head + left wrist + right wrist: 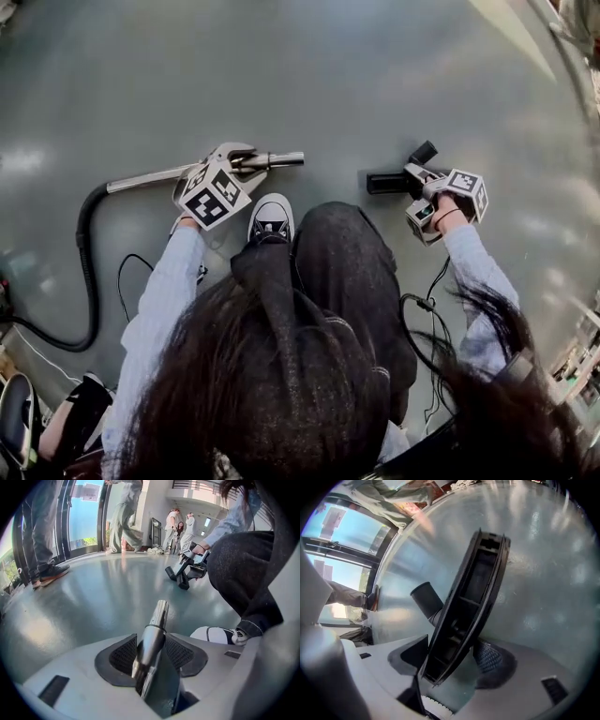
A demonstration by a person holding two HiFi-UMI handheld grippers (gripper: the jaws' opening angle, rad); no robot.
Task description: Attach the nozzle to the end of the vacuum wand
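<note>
Attachment is not yet made: left tongs point(242, 164) grip the metal vacuum wand point(281, 159) near its free end, which points across a gap toward the black floor nozzle point(386, 181) clamped in the right tongs point(414, 176), its neck seemingly angled away.

Your hair point(281, 394) blocks the lower head view. The hose point(86, 272) runs off that view's left edge. Your left gripper point(242, 162) covers the wand point(145, 178) where it clamps it, and the lower end of the nozzle point(471, 602) disappears between the jaws of your right gripper point(450, 657).
</note>
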